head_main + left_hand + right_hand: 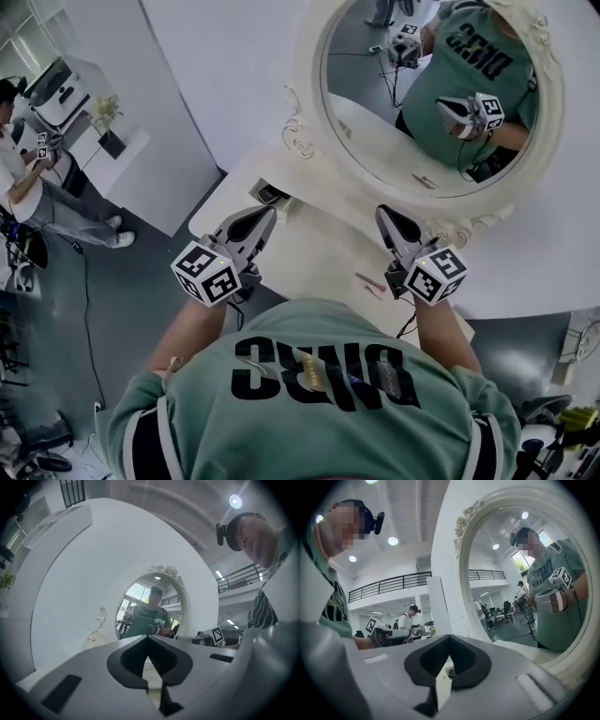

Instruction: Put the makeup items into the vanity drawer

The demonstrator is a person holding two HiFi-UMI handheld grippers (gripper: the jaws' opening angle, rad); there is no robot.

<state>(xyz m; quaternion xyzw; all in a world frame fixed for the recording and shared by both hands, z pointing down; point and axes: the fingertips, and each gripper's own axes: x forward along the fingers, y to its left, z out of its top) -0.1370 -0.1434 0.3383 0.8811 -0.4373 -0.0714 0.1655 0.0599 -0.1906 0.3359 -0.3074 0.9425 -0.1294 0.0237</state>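
White vanity top (319, 255): left gripper (266, 216), right gripper (384, 214) side by side above, jaws closed, empty.

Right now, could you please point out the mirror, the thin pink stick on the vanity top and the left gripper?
mirror (307, 94): head view, left side of its ornate white frame.
thin pink stick (369, 280): head view, middle of its length.
left gripper (269, 215): head view, between its shut fingertips.
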